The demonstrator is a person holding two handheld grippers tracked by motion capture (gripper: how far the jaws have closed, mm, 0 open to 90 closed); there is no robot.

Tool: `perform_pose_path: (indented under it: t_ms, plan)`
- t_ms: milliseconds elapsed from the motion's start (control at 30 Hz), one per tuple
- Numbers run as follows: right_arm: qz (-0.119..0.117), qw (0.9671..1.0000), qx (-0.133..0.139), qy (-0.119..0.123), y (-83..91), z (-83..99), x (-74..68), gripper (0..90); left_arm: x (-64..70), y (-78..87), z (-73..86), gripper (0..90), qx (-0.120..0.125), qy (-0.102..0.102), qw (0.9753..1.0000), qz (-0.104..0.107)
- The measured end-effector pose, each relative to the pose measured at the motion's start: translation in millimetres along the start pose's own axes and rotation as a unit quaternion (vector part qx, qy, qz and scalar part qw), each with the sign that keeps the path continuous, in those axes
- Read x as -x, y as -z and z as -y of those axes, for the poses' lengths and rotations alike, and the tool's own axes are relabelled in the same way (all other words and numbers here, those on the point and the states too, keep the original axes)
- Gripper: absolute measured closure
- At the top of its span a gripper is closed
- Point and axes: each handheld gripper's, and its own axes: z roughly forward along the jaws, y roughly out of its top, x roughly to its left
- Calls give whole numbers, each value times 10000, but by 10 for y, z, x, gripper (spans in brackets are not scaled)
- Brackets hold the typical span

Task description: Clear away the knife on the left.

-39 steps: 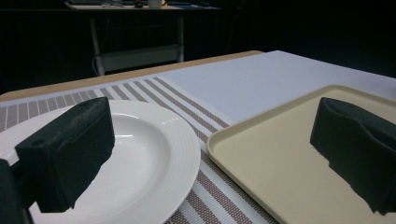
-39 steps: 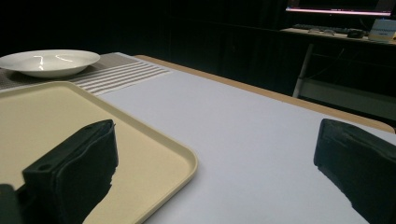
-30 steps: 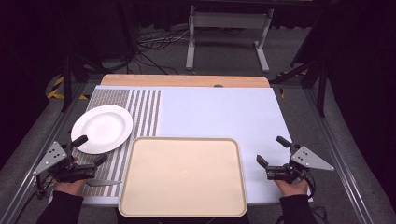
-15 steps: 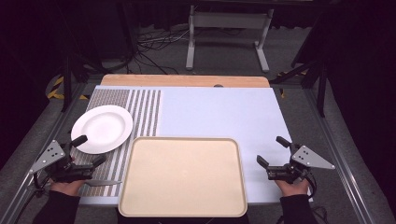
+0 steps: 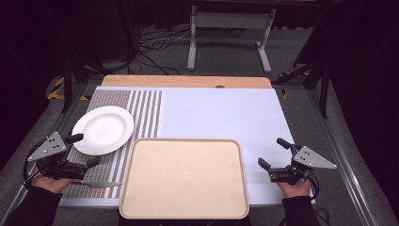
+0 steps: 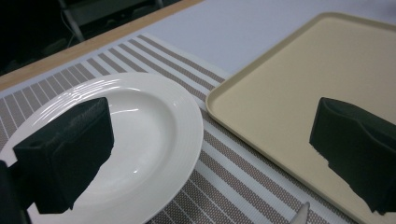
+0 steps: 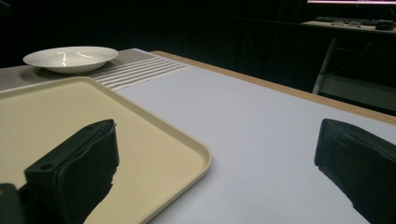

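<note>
So the big beige rectangular plastic tray (image 5: 184,178) sits at the near edge of the table, and everything else is easiest to place off that. The round white ceramic plate (image 5: 103,129) is just beyond the tray's far-left corner, resting on the brown-and-white striped woven placemat (image 5: 141,110); its rim comes close to the tray's corner but there's a strip of mat between them. The left gripper (image 5: 86,150) is left of the tray, jaws spread wide with nothing between them, one jaw right at the plate's near rim and the other near the tray's left edge. The right gripper (image 5: 274,153) is off the tray's right side, also wide open and empty, over the pale blue table cover (image 5: 221,113).

From the high view you get a thing the gripper cameras barely give you: a slim silver table knife (image 5: 96,184) lying on the mat just left of the tray, under the left hand. The left gripper view (image 6: 205,140) only catches its tip at the bottom edge, but it shows the plate's shallow bowl and ridged rim up close. The right gripper view (image 7: 215,158) shows the tray's raised rounded lip from low down, with the plate far off past it.

Room-wise: beyond and right of the tray is all bare blue cover up to the wooden strip (image 5: 186,81) along the far edge. The left side is tighter, with plate, knife and tray all near each other.
</note>
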Motion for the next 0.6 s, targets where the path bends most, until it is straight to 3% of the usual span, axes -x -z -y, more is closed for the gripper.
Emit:
perform_pose_path:
  t_ms: [367, 533, 600]
  plan:
    - [25, 9999, 64, -122, 0, 22, 8, 1, -54, 56, -61, 29, -667, -228, 9974, 144]
    - [-11, 9999, 33, -140, -11, 29, 7, 1, -70, 71, -96, 30, -1032, -398, 9937, 166]
    - [-24, 9999, 31, -144, -14, 28, 7, 1, -77, 79, -106, 34, -1243, -440, 9912, 61]
